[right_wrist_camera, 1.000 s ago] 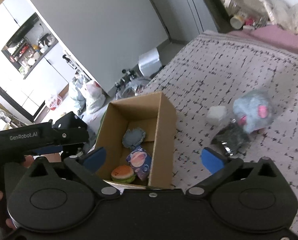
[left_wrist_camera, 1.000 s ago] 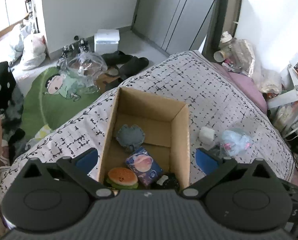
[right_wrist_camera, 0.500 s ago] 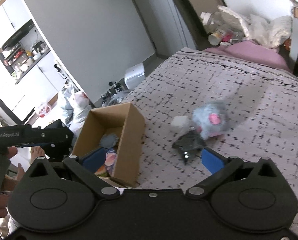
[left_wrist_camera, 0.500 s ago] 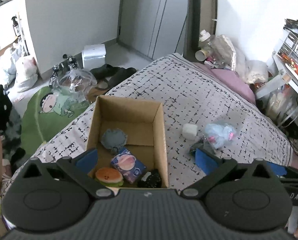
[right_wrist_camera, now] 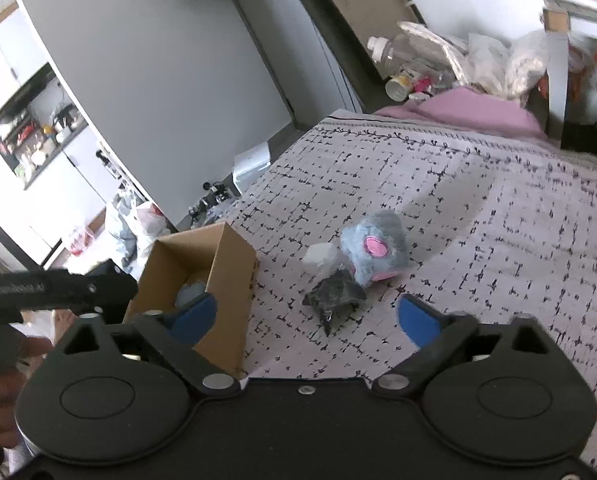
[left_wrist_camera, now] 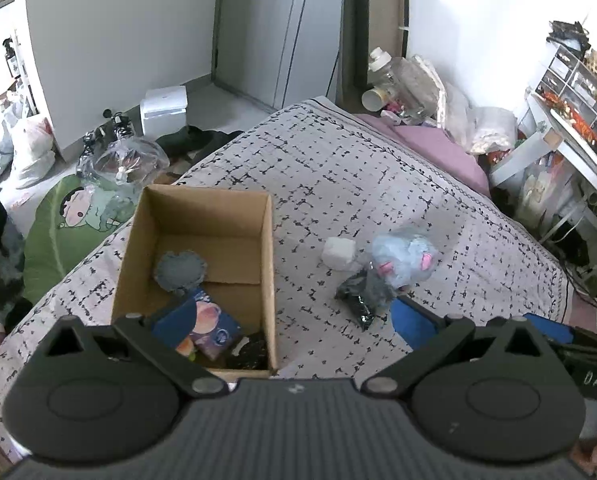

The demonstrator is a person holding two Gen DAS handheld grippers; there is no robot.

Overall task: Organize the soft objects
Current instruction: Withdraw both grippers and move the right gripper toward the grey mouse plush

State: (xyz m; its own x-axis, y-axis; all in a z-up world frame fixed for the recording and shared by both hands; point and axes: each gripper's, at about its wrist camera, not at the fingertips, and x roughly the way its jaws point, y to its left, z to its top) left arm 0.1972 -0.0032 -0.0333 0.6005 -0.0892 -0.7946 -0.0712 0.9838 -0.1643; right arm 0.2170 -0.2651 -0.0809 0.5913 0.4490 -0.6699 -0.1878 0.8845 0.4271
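Two grippers, both spread wide and holding nothing: your right gripper (right_wrist_camera: 304, 318) hangs above the bed, and the crinkled black plastic packet (right_wrist_camera: 334, 294) lies straight ahead between its blue pads (right_wrist_camera: 416, 322), long axis running away from you. Touching it beyond are the fluffy blue-grey plush with pink patches (right_wrist_camera: 374, 250) and a white foam cube (right_wrist_camera: 318, 258). Your left gripper (left_wrist_camera: 294, 318) sits over the open brown cardboard box (left_wrist_camera: 268, 248), so the right looks nearer. Readable: "DAS" (left_wrist_camera: 596, 380) on the right gripper's housing

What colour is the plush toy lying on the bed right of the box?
Light blue-grey with pink patches; the plush toy shows best in the right wrist view.
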